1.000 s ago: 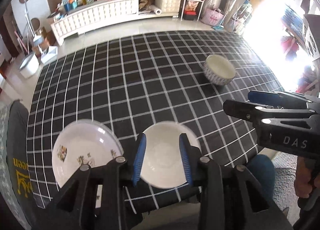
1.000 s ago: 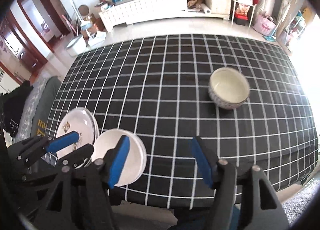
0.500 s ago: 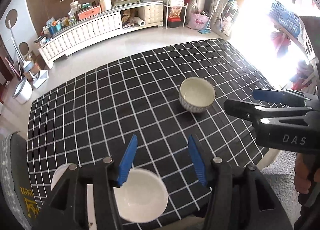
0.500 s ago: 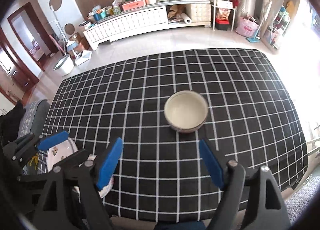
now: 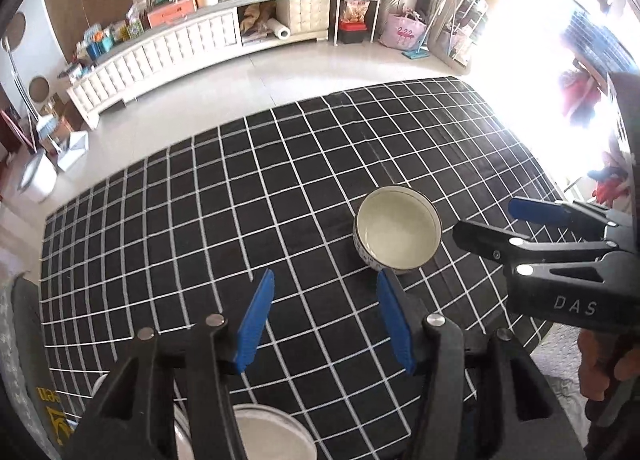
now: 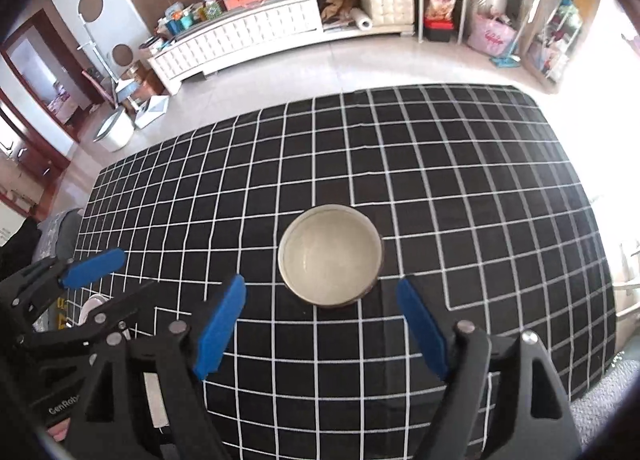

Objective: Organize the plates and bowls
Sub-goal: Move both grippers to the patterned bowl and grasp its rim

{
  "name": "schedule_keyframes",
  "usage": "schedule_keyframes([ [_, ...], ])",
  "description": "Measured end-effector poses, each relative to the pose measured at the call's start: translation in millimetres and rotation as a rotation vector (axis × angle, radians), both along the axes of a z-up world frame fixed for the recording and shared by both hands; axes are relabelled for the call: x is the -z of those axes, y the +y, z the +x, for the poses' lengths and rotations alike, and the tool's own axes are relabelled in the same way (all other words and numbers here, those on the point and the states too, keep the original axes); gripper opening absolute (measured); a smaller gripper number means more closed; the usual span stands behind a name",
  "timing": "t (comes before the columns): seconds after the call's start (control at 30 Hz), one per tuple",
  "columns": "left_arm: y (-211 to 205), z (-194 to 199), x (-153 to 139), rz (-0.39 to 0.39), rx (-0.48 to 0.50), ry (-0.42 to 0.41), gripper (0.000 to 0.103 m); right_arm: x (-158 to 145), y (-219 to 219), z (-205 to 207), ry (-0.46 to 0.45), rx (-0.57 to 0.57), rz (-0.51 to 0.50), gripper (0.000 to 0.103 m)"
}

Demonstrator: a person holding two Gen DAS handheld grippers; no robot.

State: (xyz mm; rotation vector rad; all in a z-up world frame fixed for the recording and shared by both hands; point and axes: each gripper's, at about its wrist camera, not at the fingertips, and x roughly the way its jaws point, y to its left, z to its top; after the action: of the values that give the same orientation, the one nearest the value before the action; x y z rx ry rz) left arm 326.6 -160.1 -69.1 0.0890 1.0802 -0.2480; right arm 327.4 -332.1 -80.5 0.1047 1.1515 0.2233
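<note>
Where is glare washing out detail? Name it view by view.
Left wrist: the window side at upper right is blown white, bleaching the checked tablecloth edge there; the bowl stays readable. Right wrist: the far right edge burns out too; the bowl is sharp.

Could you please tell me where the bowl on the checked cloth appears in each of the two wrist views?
Left wrist view: the bowl sits right of centre, just beyond the left gripper's right fingertip.
Right wrist view: the bowl is central, ahead of the open right gripper.
Shared landmark: the long white cabinet by the far wall.
</note>
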Motion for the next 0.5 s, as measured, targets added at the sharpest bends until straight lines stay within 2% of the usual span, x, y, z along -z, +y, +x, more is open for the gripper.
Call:
schedule_keyframes([
  [0.2, -1.3, 30.6, 23.7, -0.025, -0.003, 0.046, 0.051, 21.7, 0.8, 18.5, 0.039, -0.009, -0.023, 0.082],
  [0.37, -2.6, 53.7, 52.8, -0.074, -0.014, 0.121, 0.051, 42.9, -7.6, 35.6, 0.077, 0.017, -0.049, 0.082],
  [0.5, -11.1, 64.6, 72.3, -0.079, 0.000, 0.160, 0.051, 57.7, -11.9, 45.3, 0.108, 0.025, -0.068, 0.082],
])
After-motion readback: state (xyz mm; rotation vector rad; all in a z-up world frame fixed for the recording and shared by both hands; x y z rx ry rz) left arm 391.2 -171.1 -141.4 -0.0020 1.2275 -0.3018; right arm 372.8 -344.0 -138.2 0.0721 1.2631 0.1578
